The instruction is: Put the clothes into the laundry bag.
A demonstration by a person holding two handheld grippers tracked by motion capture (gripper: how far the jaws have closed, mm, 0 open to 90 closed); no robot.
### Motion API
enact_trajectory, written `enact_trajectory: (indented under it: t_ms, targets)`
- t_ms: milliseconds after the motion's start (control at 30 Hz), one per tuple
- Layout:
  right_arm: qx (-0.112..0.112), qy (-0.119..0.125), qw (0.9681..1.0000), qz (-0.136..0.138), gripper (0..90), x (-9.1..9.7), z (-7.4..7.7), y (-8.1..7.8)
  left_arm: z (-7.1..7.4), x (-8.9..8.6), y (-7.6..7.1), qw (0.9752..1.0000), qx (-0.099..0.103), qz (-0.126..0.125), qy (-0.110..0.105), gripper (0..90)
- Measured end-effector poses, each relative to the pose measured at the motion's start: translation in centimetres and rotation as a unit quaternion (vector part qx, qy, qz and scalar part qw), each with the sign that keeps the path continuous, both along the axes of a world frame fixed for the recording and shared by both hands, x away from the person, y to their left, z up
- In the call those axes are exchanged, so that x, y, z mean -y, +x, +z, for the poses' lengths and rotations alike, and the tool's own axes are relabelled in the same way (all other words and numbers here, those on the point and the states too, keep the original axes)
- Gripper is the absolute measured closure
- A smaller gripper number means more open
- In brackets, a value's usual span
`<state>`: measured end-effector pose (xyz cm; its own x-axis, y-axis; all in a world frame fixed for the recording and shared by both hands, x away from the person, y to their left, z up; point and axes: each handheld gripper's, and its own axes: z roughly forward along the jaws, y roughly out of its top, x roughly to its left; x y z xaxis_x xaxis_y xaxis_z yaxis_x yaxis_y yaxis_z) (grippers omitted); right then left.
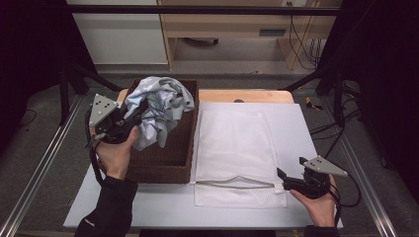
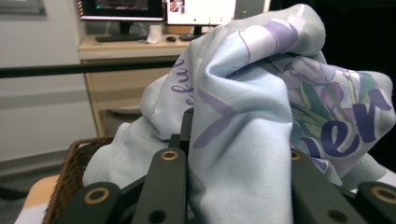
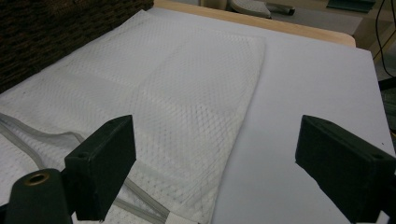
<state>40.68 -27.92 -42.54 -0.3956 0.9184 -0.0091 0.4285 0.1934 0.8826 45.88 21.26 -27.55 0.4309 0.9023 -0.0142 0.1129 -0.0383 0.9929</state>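
The left gripper [image 1: 129,118] is clamped on a bunched pale-blue printed garment [image 1: 159,106], holding it above the brown wicker basket [image 1: 163,168] at about 10 o'clock on the table; in the left gripper view the cloth [image 2: 243,140] is wedged between the 2 black jaws and spills over them. The right gripper [image 1: 282,178] rests at about 5 o'clock, jaws spread wide with nothing between them, beside the near right corner of the white mesh laundry bag [image 1: 237,143], which lies flat just right of the basket with its zipper opening [image 1: 234,183] at the near edge. The work looks like moving the garment into that bag. The main risk, as I judge it, is the hanging folds: they dangle low on the 3 o'clock side and could catch the basket rim as the cloth is carried toward the bag, dragging the basket or pulling fabric out of the grip. The bag mouth also lies nearly flat, so unless the right gripper lifts 1 edge, the bundle may simply land on top.
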Motion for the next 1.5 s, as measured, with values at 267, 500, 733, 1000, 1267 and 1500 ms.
enact_trajectory:
  t_ms: [267, 500, 733, 1000, 1267, 1500]
  targets:
    - [0.003, 0.003, 1.0000, -0.001, 12.6, 0.1, 0.2, -0.2, 0.9, 3.2, -1.4, 0.9991, 0.009, -0.042, 0.003, 73.5]
    - [0.004, 0.001, 1.0000, -0.004, 12.6, 0.2, 0.2, -0.2, 1.0, 7.3, -2.3, 0.9957, 0.011, -0.091, 0.013, 73.5]
    - [0.002, 0.000, 1.0000, -0.008, 12.8, 0.5, 0.2, -0.3, 0.6, 11.0, -2.8, 0.9912, 0.009, -0.131, 0.020, 73.5]
    - [0.003, 0.001, 0.9999, -0.013, 13.1, 0.9, 0.3, -0.4, -0.9, 14.7, -2.6, 0.9860, -0.011, -0.162, 0.037, 73.4]
    - [0.003, -0.008, 0.9997, -0.024, 14.2, 1.4, 0.1, -0.4, -3.8, 18.1, -2.3, 0.9786, -0.041, -0.194, 0.054, 73.5]
    - [0.003, -0.003, 0.9994, -0.035, 14.3, 2.1, 0.3, -0.6, -7.3, 20.0, -1.6, 0.9739, -0.076, -0.200, 0.077, 73.5]
